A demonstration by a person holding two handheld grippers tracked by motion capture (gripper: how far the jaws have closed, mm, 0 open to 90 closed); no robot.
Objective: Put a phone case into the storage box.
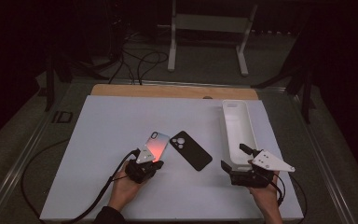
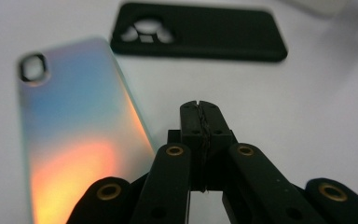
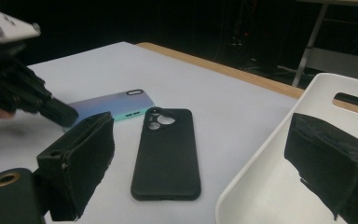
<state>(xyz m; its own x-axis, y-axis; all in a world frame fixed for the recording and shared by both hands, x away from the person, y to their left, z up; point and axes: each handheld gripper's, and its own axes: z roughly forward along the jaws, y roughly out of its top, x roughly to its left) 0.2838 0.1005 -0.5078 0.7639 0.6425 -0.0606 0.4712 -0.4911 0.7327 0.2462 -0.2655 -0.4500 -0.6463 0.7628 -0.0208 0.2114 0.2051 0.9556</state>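
An iridescent phone case [image 1: 157, 142] [image 2: 70, 140] [image 3: 114, 103] lies face down on the white mat, with a black phone case [image 1: 192, 150] [image 2: 200, 30] [image 3: 168, 154] just to its right. My left gripper [image 1: 153, 164] [image 2: 200, 109] [image 3: 67, 114] is shut with nothing between its jaws. Its tip sits low beside the near right edge of the iridescent case. My right gripper [image 1: 233, 156] [image 3: 205, 154] is open at the near end of a white tray [image 1: 237, 130] [image 3: 270, 158], with one jaw outside the tray's wall and the other inside.
The white mat [image 1: 98, 140] covers a wooden table whose far edge [image 1: 168, 91] shows. A metal stand [image 1: 209, 28] and cables [image 1: 140, 60] lie on the dark floor beyond. Each gripper trails a cable toward the near edge.
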